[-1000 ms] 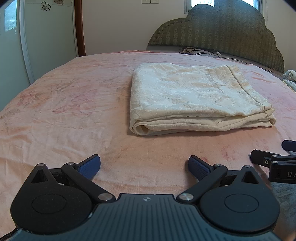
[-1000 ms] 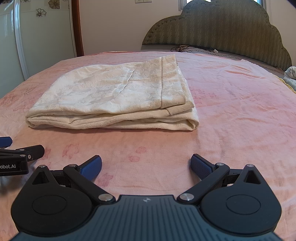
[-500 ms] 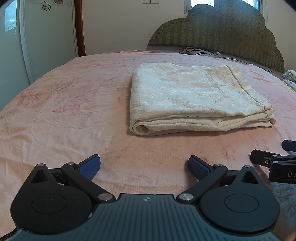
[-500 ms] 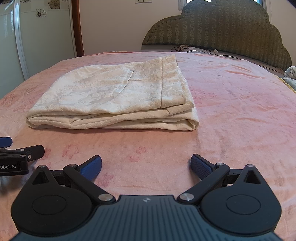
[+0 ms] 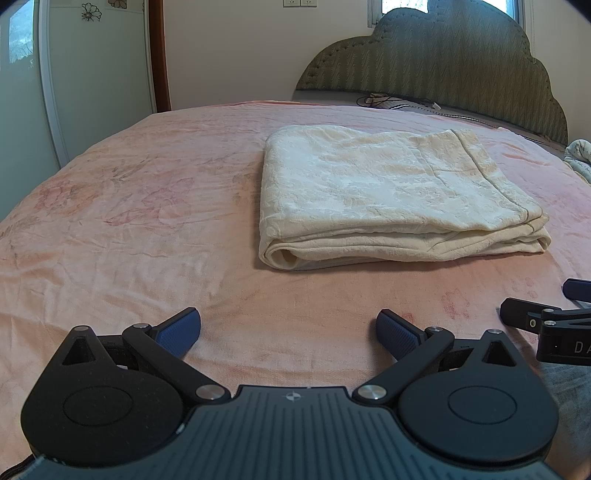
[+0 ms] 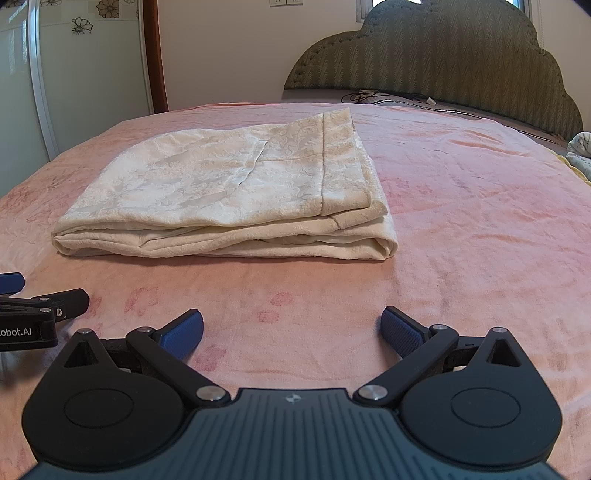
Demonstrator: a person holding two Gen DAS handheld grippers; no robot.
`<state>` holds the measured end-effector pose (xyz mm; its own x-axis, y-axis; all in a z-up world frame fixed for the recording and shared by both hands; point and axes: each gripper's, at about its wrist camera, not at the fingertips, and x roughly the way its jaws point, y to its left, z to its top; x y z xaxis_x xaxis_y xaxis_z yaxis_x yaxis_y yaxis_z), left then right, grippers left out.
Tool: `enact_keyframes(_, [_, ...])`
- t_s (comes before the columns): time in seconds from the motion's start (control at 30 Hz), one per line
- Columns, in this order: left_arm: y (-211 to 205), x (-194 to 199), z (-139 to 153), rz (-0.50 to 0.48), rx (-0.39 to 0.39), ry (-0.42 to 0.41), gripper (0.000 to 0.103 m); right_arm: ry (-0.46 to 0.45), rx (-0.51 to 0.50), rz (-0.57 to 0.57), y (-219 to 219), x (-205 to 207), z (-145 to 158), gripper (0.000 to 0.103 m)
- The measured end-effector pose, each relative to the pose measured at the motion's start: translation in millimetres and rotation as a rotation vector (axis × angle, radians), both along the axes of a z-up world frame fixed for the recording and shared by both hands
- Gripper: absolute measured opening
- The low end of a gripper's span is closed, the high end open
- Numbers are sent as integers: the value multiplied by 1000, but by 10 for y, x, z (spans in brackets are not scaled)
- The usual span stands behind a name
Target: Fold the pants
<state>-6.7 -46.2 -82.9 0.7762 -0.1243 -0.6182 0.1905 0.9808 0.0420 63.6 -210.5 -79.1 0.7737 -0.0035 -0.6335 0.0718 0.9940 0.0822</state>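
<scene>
cream pants (image 5: 391,195) lie folded on the pink bed (image 5: 129,221), at twelve o'clock from the left claw (image 5: 288,332) and right claw (image 6: 291,330), both wide open, empty.

This is a home bedroom. A bed (image 5: 147,221) with a pink flowered blanket (image 6: 480,221) fills the view, backed by a scalloped, padded green headboard (image 5: 461,66). A wardrobe (image 6: 74,74) with flower decals stands to the left, with wall sockets (image 5: 300,3) above.
</scene>
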Motion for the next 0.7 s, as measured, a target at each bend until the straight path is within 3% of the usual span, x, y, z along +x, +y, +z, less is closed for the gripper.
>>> enact_keyframes(0.7, [1, 2, -1, 0, -1, 1, 103, 0, 0, 0, 0, 0, -2, 103])
